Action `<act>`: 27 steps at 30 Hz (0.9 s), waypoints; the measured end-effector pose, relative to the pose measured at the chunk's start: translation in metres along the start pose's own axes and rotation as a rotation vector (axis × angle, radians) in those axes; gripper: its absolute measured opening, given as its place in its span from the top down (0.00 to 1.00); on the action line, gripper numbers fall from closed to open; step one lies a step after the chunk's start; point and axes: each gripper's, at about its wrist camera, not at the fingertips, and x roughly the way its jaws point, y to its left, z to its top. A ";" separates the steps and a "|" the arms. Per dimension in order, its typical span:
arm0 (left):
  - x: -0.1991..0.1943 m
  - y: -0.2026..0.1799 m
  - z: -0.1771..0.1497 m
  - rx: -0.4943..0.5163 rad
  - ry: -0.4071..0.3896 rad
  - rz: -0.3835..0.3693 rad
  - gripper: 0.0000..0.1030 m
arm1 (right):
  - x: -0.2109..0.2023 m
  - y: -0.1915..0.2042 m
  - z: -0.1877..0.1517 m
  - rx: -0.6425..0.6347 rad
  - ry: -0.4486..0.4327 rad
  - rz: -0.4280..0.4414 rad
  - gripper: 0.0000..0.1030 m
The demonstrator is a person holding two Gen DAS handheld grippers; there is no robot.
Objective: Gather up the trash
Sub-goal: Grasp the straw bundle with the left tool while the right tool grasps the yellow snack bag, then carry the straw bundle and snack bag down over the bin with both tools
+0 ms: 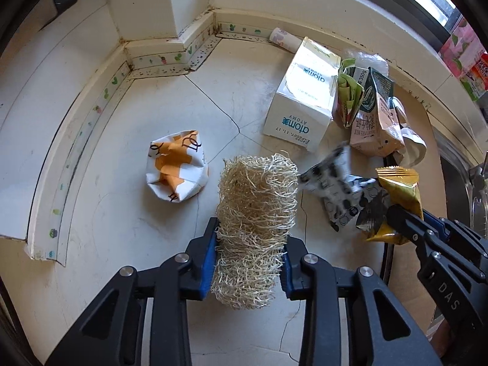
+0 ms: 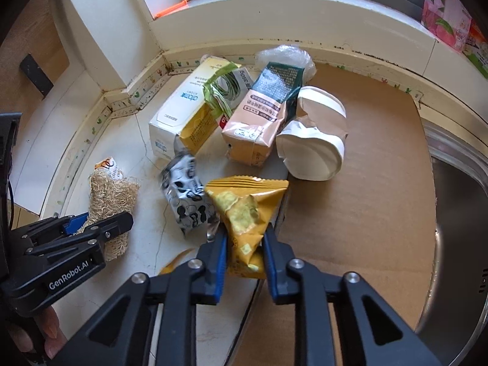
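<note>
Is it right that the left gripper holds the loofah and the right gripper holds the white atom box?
Not quite. The left gripper does hold the loofah, but the right gripper is shut on the yellow wrapper, as the right wrist view shows. The atom box lies untouched on the counter.

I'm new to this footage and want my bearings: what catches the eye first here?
The straw-coloured fibrous loofah scrubber clamped in the left gripper stands out, and so does the crinkled yellow snack wrapper pinched in the right gripper. Behind them on the counter lie a white Atomy box and a crushed pink milk carton.
</note>
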 end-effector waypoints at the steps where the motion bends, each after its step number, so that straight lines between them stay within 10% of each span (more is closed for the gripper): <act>1: -0.004 0.001 -0.002 0.000 -0.005 -0.001 0.69 | -0.004 0.001 -0.001 -0.002 -0.009 0.004 0.85; 27: -0.154 0.014 -0.095 0.093 -0.181 -0.055 0.69 | -0.127 0.037 -0.084 0.055 -0.176 0.061 0.89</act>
